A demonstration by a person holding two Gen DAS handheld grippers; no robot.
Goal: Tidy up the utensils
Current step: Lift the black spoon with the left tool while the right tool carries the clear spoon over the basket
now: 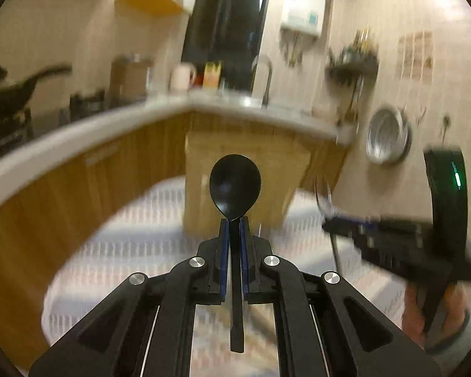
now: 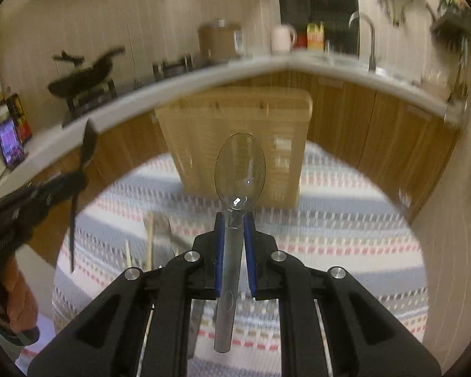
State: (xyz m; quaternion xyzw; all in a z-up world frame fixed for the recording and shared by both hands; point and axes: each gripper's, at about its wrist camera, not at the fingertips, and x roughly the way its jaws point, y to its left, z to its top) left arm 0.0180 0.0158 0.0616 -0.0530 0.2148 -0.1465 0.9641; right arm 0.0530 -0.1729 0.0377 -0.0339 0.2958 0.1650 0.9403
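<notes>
so the left gripper (image 1: 235, 224) has its blue-padded jaws pinched tight on the neck of a black spoon (image 1: 235, 182), bowl sticking up and forward past the fingertips, handle running back down between the arms. same deal on the other side: the right gripper (image 2: 235, 220) is clamped on a clear spoon (image 2: 240, 169), see-through bowl out front and the greyish handle trailing back toward the camera. both are held up in the air over a round table with a striped cloth (image 2: 345, 235), neither spoon touching it. straight ahead at the far side of the table stands a wooden box (image 2: 235, 132) with slatted sides, pale bamboo look, near both spoon bowls but apart from them. from the right cam you can see a few more utensils (image 2: 150, 245) lying on the cloth just left of the gripper, sticks or chopsticks plus something grey, too blurry to say exactly. the left cam catches the right gripper off on the right edge with the person's hand (image 1: 436, 311) under it. behind everything is a counter (image 2: 204, 75) with a mug (image 2: 282, 39) and a faucet (image 2: 365, 31). whole scene's pretty motion-blurred.
</notes>
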